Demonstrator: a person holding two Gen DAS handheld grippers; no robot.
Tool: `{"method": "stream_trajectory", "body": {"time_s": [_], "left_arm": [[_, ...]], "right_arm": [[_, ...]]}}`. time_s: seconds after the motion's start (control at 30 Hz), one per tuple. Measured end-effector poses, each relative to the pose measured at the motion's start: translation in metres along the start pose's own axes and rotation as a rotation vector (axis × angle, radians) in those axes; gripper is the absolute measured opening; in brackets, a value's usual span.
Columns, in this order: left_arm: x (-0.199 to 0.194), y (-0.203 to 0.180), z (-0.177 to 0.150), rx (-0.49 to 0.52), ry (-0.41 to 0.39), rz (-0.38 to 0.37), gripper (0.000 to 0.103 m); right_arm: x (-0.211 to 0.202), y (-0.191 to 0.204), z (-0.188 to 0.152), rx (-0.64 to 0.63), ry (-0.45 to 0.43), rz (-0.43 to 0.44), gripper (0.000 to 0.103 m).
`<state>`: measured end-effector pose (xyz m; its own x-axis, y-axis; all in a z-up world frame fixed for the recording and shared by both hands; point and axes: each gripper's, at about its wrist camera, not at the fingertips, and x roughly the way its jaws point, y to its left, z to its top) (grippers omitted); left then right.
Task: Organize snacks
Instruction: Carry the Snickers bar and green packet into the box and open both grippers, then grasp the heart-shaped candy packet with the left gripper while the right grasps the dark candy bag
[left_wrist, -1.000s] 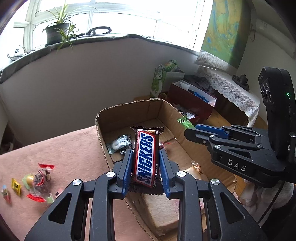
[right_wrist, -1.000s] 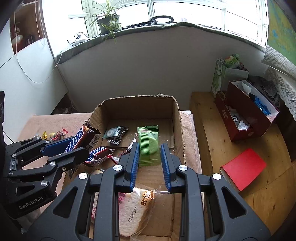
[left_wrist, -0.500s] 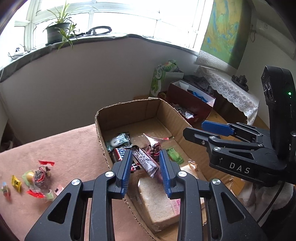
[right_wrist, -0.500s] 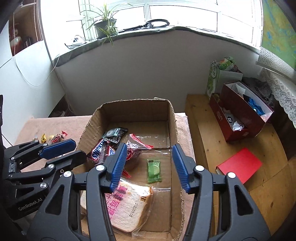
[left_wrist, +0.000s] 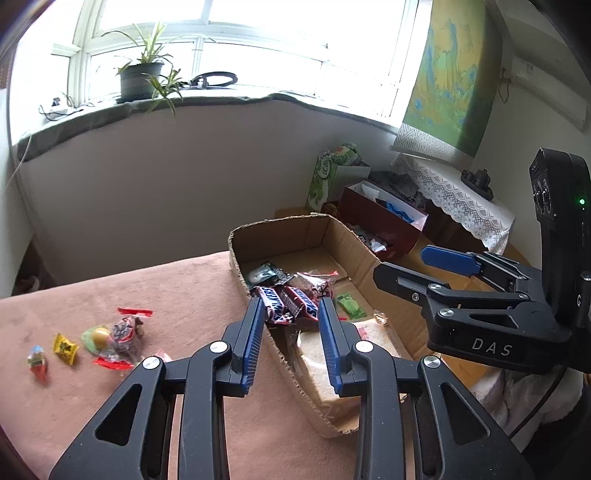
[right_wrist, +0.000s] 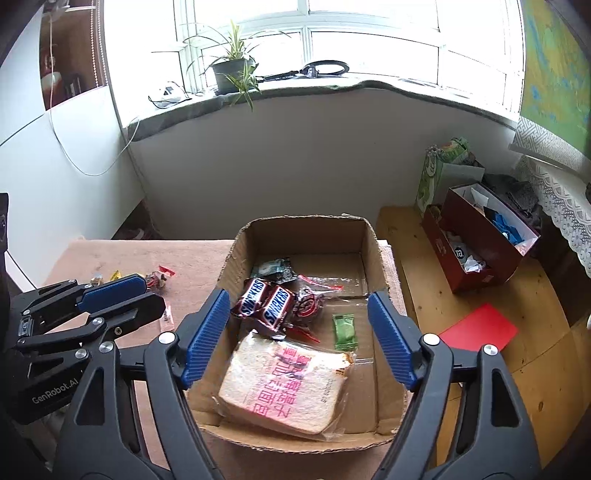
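Note:
An open cardboard box (right_wrist: 306, 219) (left_wrist: 280, 221) on the pink cloth holds two Snickers bars (right_wrist: 264, 301) (left_wrist: 291, 304), a green packet (right_wrist: 345, 331) (left_wrist: 349, 305), a bagged bread slice (right_wrist: 284, 384) (left_wrist: 321, 365) and small wrapped sweets. My left gripper (left_wrist: 290, 306) (right_wrist: 122, 295) hovers over the box's left wall, its jaws a narrow gap apart with nothing between them. Above the box's near end, my right gripper (right_wrist: 297, 306) (left_wrist: 424, 266) is opening its jaws wide and holds nothing. Several loose candies (left_wrist: 99, 339) (right_wrist: 155, 278) lie on the cloth, left of the box.
Right of the box is a wooden table with a dark red box (right_wrist: 480, 243) full of odds and ends, a red booklet (right_wrist: 478, 328) and a green bag (right_wrist: 443, 170). A wall with a windowsill and a potted plant (right_wrist: 232, 70) stands behind.
The Snickers bar has left my left gripper and lies in the box. My right gripper let the green packet fall into the box and spread its jaws. Both grippers drew back and up.

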<state>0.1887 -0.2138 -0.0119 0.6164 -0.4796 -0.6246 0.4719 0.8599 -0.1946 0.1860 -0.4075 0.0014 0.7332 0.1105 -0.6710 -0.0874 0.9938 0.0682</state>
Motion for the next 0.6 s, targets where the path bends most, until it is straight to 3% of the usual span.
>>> {"method": "stream_trajectory", "body": {"time_s": [0.17,0.4,0.6], "left_arm": [[-0.024,0.025,-0.010,-0.035,-0.020,0.029,0.029],[-0.059,0.073,-0.032,-0.104,-0.044,0.095,0.029],[-0.083,0.125,-0.054,-0.188,-0.052,0.165,0.029]], "right_arm": [[-0.009,0.033,-0.006,-0.021,0.000,0.022,0.088],[-0.010,0.087,-0.016,-0.078,0.013,0.053,0.088],[0.004,0.131,-0.032,-0.103,0.030,0.133,0.088]]}}
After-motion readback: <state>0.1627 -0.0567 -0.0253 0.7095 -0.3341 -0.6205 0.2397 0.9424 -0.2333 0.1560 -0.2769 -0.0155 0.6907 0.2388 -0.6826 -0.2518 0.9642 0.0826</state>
